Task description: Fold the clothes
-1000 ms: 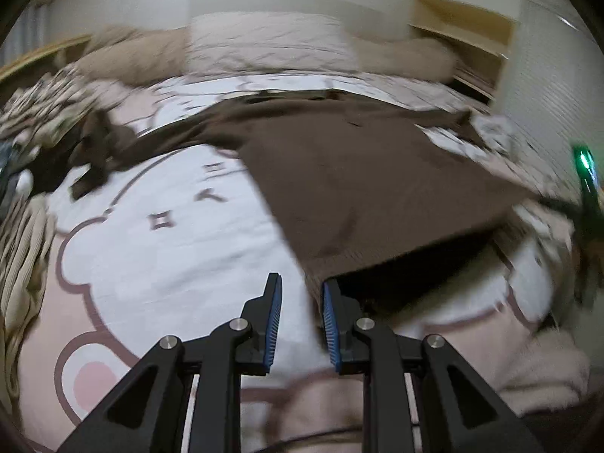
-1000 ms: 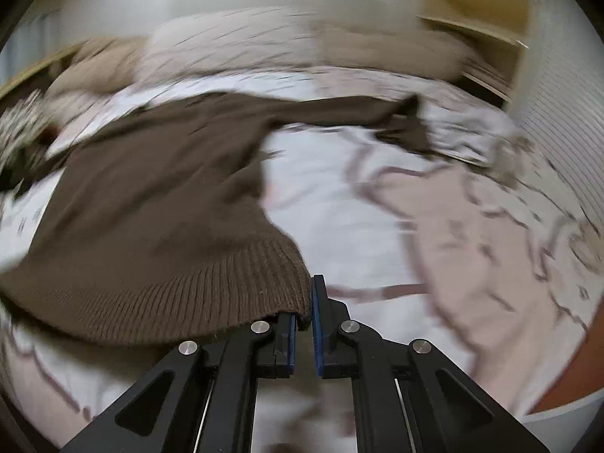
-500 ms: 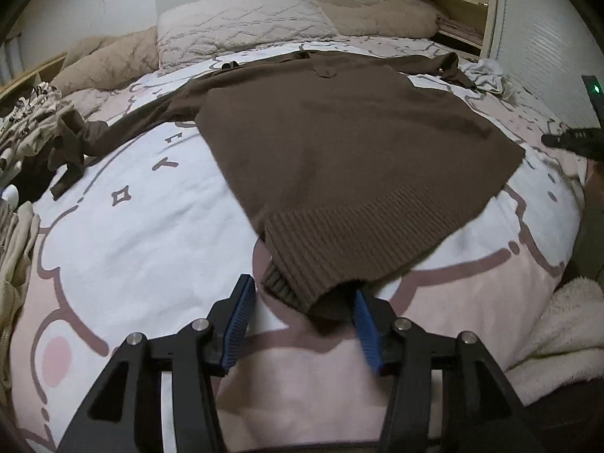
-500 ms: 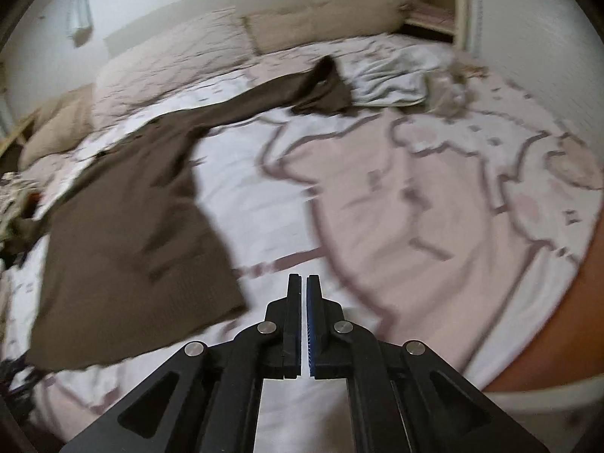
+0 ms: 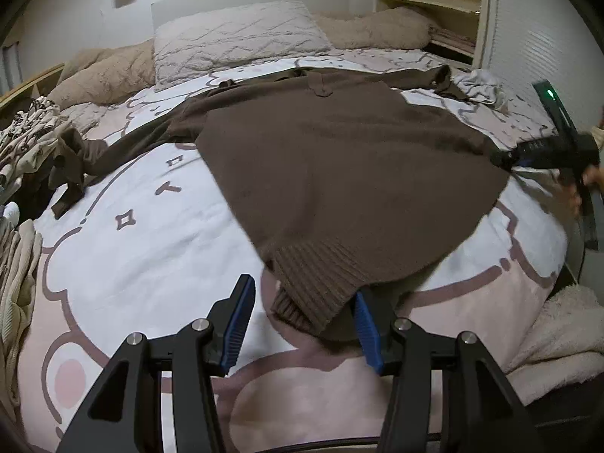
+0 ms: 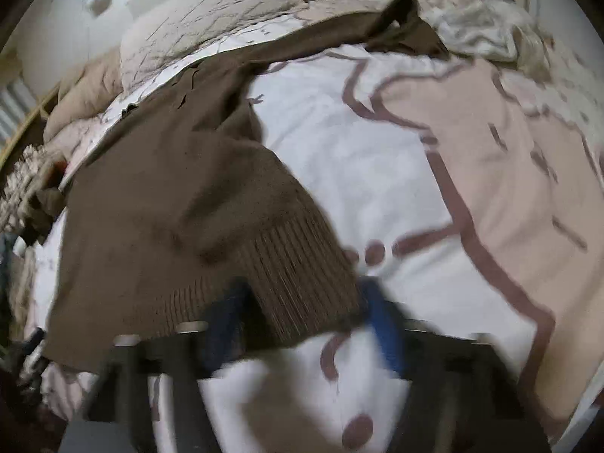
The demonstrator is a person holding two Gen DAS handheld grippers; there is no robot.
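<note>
A brown knit sweater [image 5: 339, 158] lies spread on the bed, sleeves stretched toward the pillows. My left gripper [image 5: 304, 287] is open over its near ribbed hem corner [image 5: 317, 287]. The cloth rests against the right blue pad and stays apart from the left finger [image 5: 238, 309]. The right wrist view is blurred. There my right gripper [image 6: 302, 290] straddles the other hem corner [image 6: 294, 264] with its jaws opening, and the pads are not pressing on it. From the left wrist view, the right gripper [image 5: 506, 158] sits at the sweater's right edge, held by a hand [image 5: 589, 181].
Pillows [image 5: 234, 41] and a beige duvet [image 5: 105, 75] line the head of the bed. A pile of patterned clothes [image 5: 26, 139] lies at the left edge and a white garment [image 5: 479, 87] at the far right. A fluffy blanket [image 5: 558, 336] hangs at the near right corner.
The sweater has settled flat on the bed. My left gripper opened and let its hem corner drop. My right gripper let go, swung off shut, then came back over the hem with jaws apart.
</note>
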